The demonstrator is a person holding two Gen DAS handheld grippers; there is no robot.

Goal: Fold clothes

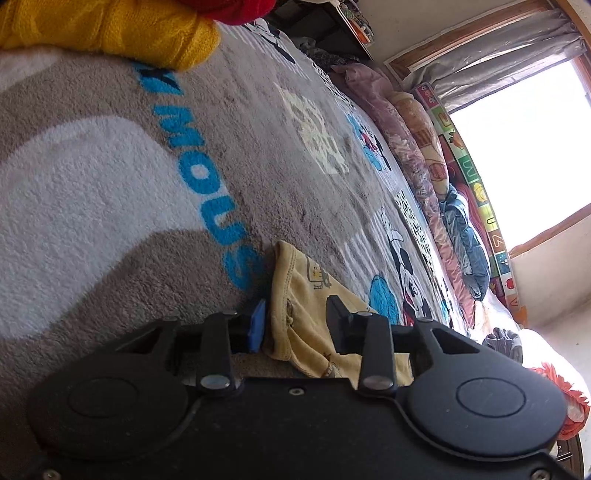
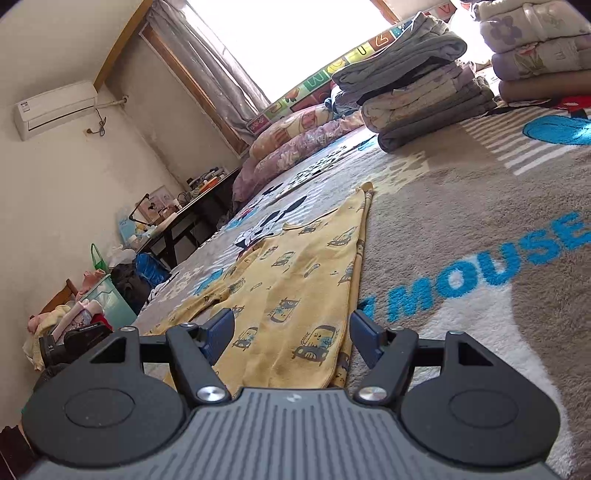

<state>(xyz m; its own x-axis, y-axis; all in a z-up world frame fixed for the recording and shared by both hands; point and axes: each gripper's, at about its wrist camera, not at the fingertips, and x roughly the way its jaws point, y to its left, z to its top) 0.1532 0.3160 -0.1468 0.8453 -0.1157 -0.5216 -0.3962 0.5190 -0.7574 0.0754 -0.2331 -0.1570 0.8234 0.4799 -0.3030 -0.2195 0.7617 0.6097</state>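
A yellow child's garment with small car prints (image 2: 295,266) lies flat on the grey cartoon blanket (image 2: 461,206), stretching away from my right gripper (image 2: 291,332). That gripper is wide open, low over the garment's near hem, and its blue pads (image 2: 221,328) straddle the cloth. In the left wrist view a narrow end of the same yellow garment (image 1: 299,295) sits between the fingers of my left gripper (image 1: 295,317). Its jaws are about half apart on either side of the fabric and do not pinch it.
Stacks of folded clothes (image 2: 417,92) and quilts (image 2: 539,44) stand at the far right of the blanket. A yellow knit (image 1: 110,29) lies at the far left. Pillows (image 1: 413,147) line the window side. A desk (image 2: 184,218) and a green bin (image 2: 107,295) stand beside the bed.
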